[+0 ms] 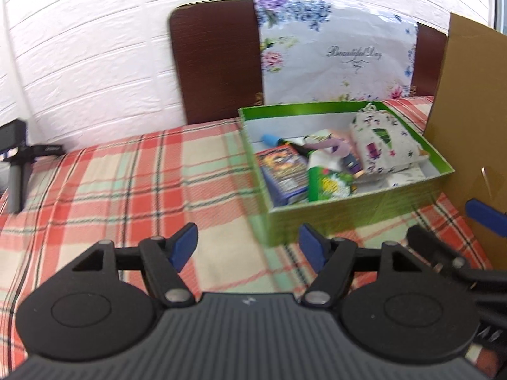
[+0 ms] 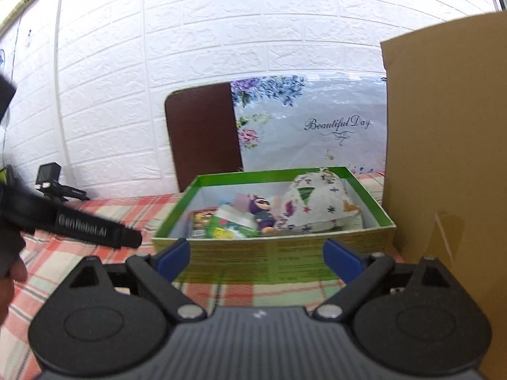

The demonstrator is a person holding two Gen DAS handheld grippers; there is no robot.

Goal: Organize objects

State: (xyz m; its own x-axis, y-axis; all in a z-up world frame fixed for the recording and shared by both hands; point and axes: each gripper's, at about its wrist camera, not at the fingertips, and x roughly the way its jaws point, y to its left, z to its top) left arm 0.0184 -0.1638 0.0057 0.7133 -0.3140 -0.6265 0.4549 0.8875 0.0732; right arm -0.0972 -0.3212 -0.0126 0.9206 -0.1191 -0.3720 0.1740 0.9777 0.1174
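A green open box (image 1: pixel 358 210) (image 2: pixel 275 253) stands on the plaid cloth. It holds a patterned fabric pouch (image 1: pixel 385 142) (image 2: pixel 317 204), a purple card pack (image 1: pixel 283 171), a green packet (image 1: pixel 329 182) (image 2: pixel 228 226), a purple figure (image 2: pixel 263 212) and a marker (image 1: pixel 279 141). My left gripper (image 1: pixel 248 247) is open and empty, left of and in front of the box. My right gripper (image 2: pixel 256 256) is open and empty, just in front of the box's near wall; its blue fingertip (image 1: pixel 486 217) shows in the left wrist view.
A tall cardboard panel (image 1: pixel 469 110) (image 2: pixel 450 158) stands right of the box. A floral bag (image 1: pixel 336 53) (image 2: pixel 313 126) and a brown board (image 1: pixel 215 63) lean on the white brick wall behind. A small camera on a stand (image 1: pixel 16 161) (image 2: pixel 50 177) sits far left.
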